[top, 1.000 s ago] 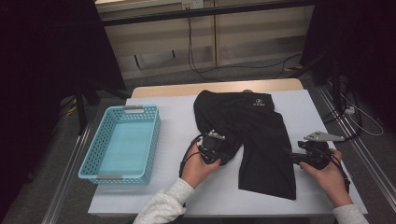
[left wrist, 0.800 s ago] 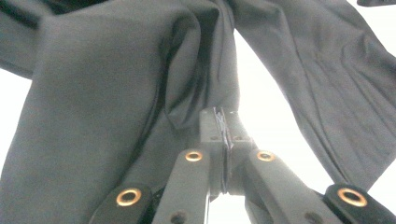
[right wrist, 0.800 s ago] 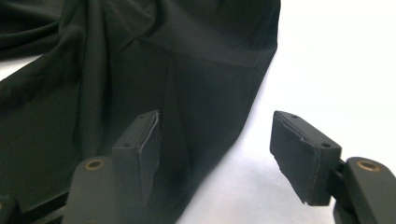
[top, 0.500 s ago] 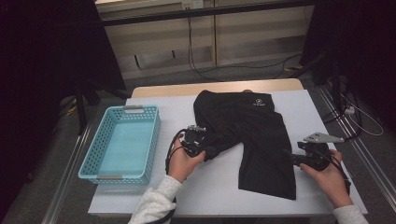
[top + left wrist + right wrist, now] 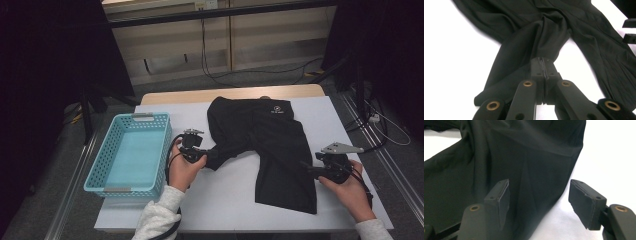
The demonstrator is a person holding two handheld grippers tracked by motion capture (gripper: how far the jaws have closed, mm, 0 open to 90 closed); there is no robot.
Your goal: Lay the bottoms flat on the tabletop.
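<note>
black fabric, one pair of shorts [image 5: 270, 142], lies spread on the white bench [image 5: 225, 195], right of its middle. the waistband end, with a small white logo [image 5: 274, 111], points toward the far edge, and the two legs run back toward the person, so the long axis goes from far to near. one leg lies flat and reaches almost to the near right of the bench; the other is drawn out sideways to the left in a narrow, bunched strip.

the left gripper [image 5: 543, 68] sits at the left end of that strip, its jaws closed tight on a gathered fold of the cloth, as the left gripper view shows; in the high view the left gripper [image 5: 202, 152] is just left of the shorts, held in the left hand [image 5: 184, 167].

the right gripper [image 5: 541, 200] has its jaws wide apart, one over the cloth and one over bare bench, straddling the hem edge of the flat leg without clamping it. in the high view the right gripper [image 5: 312, 171] is at the right side of that leg, held in the right hand [image 5: 350, 187].

one light blue plastic basket [image 5: 107, 180] stands on the left part of the bench, just beside the left hand and well apart from the shorts.
</note>
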